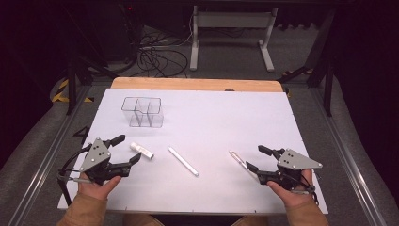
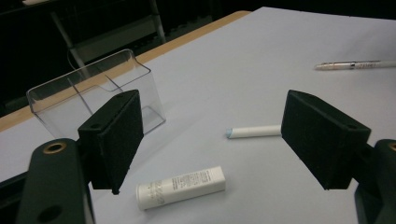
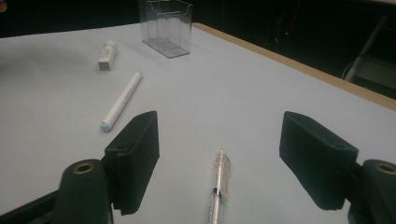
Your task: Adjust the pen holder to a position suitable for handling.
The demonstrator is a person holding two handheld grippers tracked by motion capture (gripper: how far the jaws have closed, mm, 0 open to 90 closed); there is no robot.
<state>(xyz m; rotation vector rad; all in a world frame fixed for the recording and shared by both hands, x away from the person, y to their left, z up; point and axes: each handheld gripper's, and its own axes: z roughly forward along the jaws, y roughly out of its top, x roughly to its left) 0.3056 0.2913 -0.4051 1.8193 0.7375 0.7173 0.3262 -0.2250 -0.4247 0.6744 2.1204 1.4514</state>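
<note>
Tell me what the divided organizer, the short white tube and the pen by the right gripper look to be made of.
Organizer: clear hard plastic, probably acrylic; the table shows through its glossy walls and dividers. Short white tube: opaque white plastic, smooth and slightly shiny, with fine grey print along its side. Pen: transparent plastic barrel, with a dark band showing on it; whether any part is metal is too small to tell.

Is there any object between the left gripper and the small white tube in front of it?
Nothing visible stands in the way. The left gripper is open, and the small white tube lies on the bare white table just ahead of it. The clear organizer and the white marker lie farther off.
</note>
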